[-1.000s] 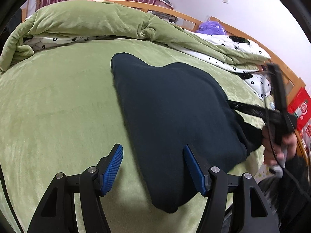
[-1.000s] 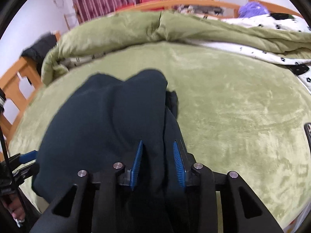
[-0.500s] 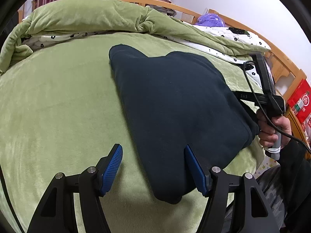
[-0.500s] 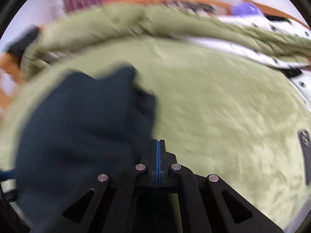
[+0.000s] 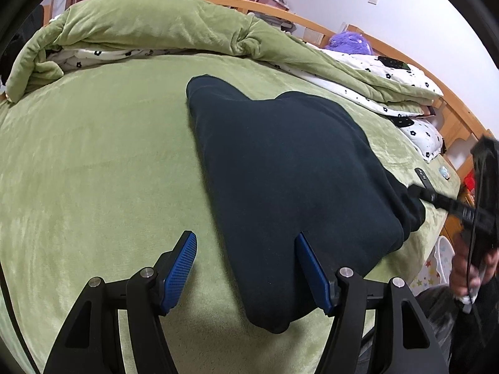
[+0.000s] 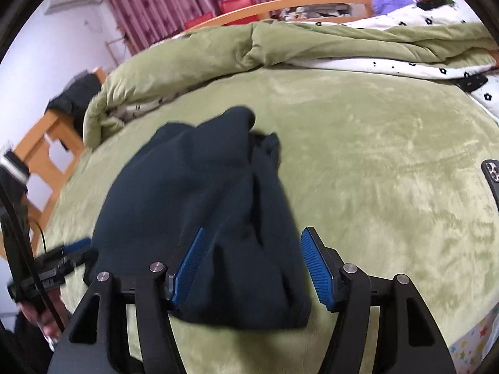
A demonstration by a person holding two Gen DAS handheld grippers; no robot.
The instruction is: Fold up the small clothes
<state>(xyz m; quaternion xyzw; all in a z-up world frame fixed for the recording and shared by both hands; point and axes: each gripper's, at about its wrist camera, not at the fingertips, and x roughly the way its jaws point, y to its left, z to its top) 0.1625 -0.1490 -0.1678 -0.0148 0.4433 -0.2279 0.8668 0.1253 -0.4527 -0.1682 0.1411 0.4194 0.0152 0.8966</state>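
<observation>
A dark navy garment point(image 5: 287, 171) lies folded on the green bed cover point(image 5: 93, 171); it also shows in the right wrist view point(image 6: 199, 205). My left gripper point(image 5: 246, 268) is open, its jaws wide apart over the garment's near left edge, holding nothing. My right gripper point(image 6: 252, 268) is open, its blue pads either side of the garment's near end, not closed on it. The right gripper also shows at the right edge of the left wrist view point(image 5: 414, 190), at the garment's side.
A rolled green quilt point(image 5: 149, 28) with a white flowered sheet lies along the far side. A phone point(image 6: 491, 174) lies on the cover to the right. A wooden bed frame point(image 5: 461, 124) runs behind, with a purple plush point(image 5: 349, 42) on it.
My right gripper was partly closed around the garment, then shut fully, and now stands wide open. The garment's right edge has dropped flat. My left gripper stayed open in place.
</observation>
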